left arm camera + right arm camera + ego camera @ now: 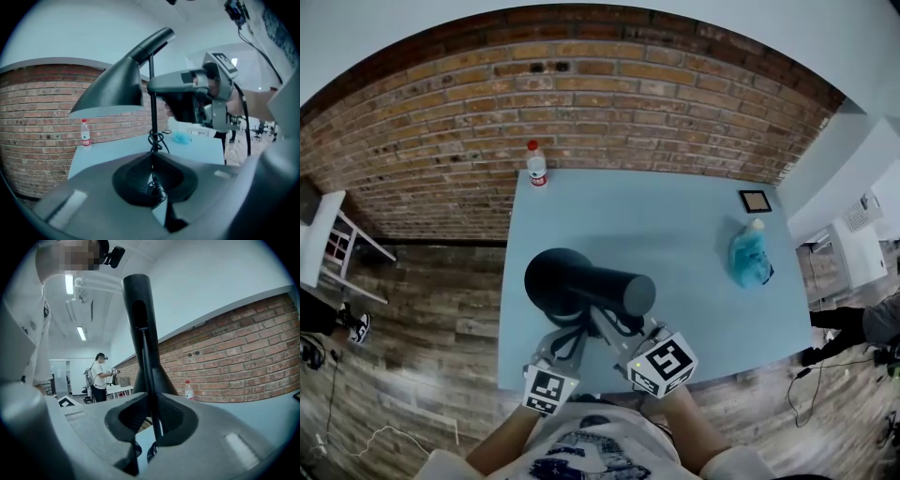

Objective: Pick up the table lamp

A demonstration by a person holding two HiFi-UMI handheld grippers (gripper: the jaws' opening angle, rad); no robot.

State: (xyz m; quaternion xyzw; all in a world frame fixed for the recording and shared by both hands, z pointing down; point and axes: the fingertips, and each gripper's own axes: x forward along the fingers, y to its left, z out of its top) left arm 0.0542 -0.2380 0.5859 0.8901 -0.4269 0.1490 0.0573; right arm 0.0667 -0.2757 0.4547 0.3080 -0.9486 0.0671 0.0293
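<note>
Table lamp: the black table lamp (581, 286) stands at the lower centre of the head view, close to the front edge of the pale blue table (675, 234).
Right tongs: the right gripper (152, 413) pinches the lamp's thin upright stem between its dark pads, with the shade's neck rising above the jaws.
Left tongs: the left gripper (152, 164) has its jaws drawn nearly together, low on the same stem. The pads seem to bear on the stem, and the coiled cord (157, 139) sits just beyond them.
Containers: a clear water bottle (536, 164) with a red cap stands upright at the table's far left corner; its fill cannot be made out. A crumpled blue bag (750, 261) lies near the right edge with a pale top poking out; what it holds cannot be told.
Only in the head view: a small square frame (756, 201) lies flat near the far right corner.
Only in the left gripper view: the right gripper is seen clamped higher on the stem, just under the shade.
Only in the right gripper view: a person (99, 376) stands far back in the room.
Open room: bare tabletop stretches behind and to the right of the lamp. The bottle, frame and bag are well apart from it.
</note>
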